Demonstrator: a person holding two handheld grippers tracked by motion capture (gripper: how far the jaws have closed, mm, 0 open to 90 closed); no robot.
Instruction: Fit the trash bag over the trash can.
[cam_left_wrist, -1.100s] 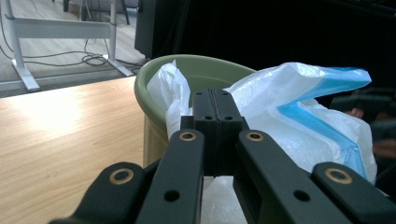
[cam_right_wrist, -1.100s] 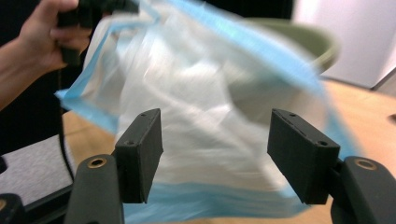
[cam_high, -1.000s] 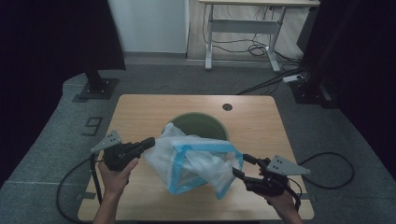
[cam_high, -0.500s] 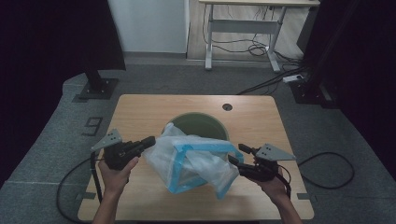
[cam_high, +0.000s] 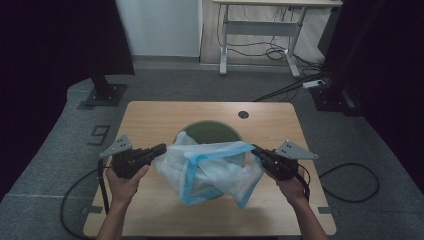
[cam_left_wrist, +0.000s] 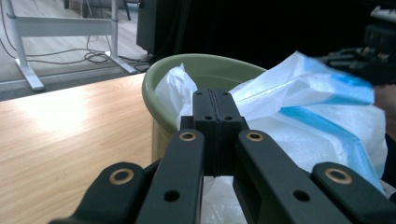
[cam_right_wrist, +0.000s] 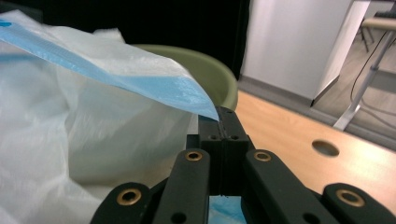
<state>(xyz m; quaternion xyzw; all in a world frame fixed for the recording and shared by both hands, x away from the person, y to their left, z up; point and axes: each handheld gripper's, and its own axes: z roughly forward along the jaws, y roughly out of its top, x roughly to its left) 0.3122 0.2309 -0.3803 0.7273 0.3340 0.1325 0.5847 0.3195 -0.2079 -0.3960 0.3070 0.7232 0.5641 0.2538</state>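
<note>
Left gripper (cam_high: 159, 148) and right gripper (cam_high: 256, 151) each clamp their jaws on the plastic bag (cam_high: 210, 170), stretched between them beside the green bin (cam_high: 212, 129).

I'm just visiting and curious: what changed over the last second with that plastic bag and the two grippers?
The right gripper moved in toward the bin; its jaws have just been closing and now pinch the bag's blue-edged rim. The left gripper stayed clamped on the opposite rim.

This looks like a lab or recording studio: a bare wooden table (cam_high: 150, 120) stands on grey carpet (cam_high: 60, 130), hemmed by black curtains (cam_high: 45, 45), with a height-adjustable desk (cam_high: 270, 30), loose cables (cam_high: 260, 50) and a power strip (cam_high: 314, 84) behind.
</note>
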